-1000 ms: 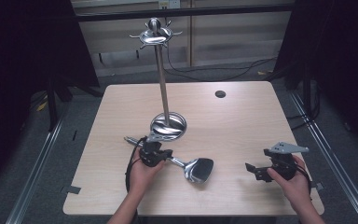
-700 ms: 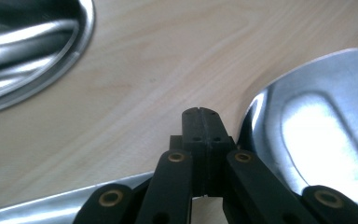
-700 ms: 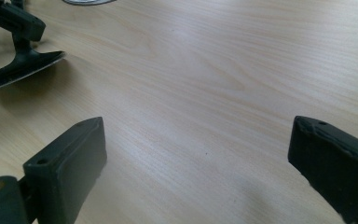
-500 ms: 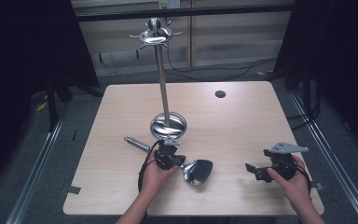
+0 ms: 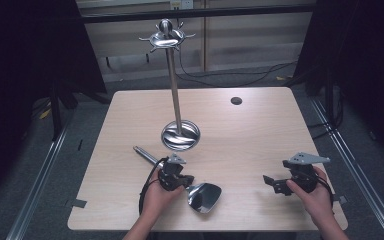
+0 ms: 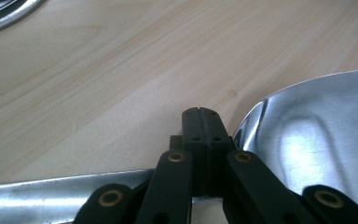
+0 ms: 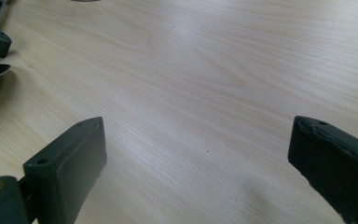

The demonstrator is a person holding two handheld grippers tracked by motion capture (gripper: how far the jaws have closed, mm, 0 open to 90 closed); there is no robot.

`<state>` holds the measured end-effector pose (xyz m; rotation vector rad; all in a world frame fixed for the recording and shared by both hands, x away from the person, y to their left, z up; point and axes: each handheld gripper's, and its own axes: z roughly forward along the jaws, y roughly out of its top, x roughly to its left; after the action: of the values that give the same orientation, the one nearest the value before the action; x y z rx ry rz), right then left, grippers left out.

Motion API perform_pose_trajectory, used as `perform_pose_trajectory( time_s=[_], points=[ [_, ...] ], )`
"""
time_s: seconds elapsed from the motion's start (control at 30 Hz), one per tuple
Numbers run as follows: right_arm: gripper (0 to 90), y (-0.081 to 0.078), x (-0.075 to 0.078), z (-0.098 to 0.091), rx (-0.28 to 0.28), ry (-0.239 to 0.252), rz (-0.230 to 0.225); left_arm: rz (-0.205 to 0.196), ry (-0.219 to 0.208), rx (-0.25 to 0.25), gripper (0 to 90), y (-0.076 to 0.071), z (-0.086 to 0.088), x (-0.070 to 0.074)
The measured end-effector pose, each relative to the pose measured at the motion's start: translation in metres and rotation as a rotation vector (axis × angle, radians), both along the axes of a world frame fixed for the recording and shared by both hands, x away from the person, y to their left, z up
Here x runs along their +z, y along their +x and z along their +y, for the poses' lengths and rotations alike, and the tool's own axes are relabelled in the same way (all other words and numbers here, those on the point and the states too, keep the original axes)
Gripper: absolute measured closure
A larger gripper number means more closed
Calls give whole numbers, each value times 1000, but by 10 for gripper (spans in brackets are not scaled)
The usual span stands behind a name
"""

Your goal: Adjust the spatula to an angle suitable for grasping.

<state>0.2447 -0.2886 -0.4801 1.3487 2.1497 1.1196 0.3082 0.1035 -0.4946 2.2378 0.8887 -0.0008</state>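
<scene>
No readable writing or brand marks. Left gripper (image 5: pixel 184 181) jaws pressed together over the metal spatula (image 5: pixel 202 196) neck, spatula flat on tabletop (image 5: pixel 260 130) near the front edge; actual grip hidden. Right gripper (image 5: pixel 274 184) jaws wide apart, holding nothing. Stand (image 5: pixel 179 135) behind the spatula.

- We can read no text, label, brand, number or sign anywhere on or around the table (image 5: pixel 260 135).
</scene>
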Motion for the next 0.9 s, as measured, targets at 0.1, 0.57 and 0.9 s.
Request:
perform_pose_trajectory(
  time_s=[0.1, 0.57, 0.9],
  points=[
    [41, 0, 0, 0, -2, 1, 2, 11, -3, 0, 900, -1, 3, 0],
    [41, 0, 1, -2, -8, 21, -6, -46, -32, 200, 900, 16, 42, 15],
    [41, -1, 2, 1, -4, 21, -6, -48, 7, 349, 900, 28, 87, 11]
  ],
)
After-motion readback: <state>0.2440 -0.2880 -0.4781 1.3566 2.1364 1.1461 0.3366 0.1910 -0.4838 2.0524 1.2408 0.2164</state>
